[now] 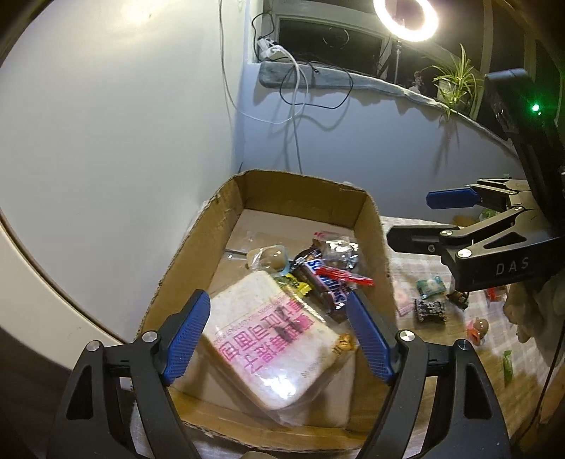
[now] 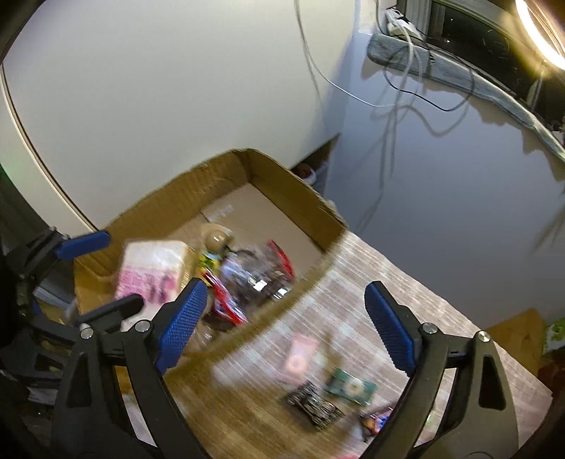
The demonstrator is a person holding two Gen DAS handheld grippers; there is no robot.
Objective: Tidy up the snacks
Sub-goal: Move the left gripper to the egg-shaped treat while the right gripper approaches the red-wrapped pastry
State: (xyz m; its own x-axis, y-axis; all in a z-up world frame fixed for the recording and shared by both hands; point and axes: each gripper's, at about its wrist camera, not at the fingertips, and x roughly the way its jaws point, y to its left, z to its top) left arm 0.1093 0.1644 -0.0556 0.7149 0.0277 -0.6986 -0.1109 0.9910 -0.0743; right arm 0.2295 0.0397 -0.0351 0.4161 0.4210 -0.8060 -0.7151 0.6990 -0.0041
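Observation:
A cardboard box (image 1: 367, 212) holds a white bread pack with pink print (image 1: 268, 339), a Snickers bar (image 1: 326, 286), a red wrapper (image 1: 344, 275) and other small snacks. My left gripper (image 1: 279, 332) is open above the bread pack, its jaws wide on either side, not touching it. My right gripper (image 2: 282, 325) is open and empty over the box's right wall (image 2: 282, 307); it also shows in the left wrist view (image 1: 416, 222). Loose snacks lie on the table: a dark packet (image 2: 314, 406), a green packet (image 2: 351, 386), a pink packet (image 2: 300, 356).
The box stands on a wooden table with a pale mat (image 2: 353, 282), against a white wall. A windowsill (image 1: 335, 81) with cables, a plant (image 1: 455, 81) and a ring light (image 1: 406, 17) is behind. More small snacks (image 1: 476, 328) lie at the table's right.

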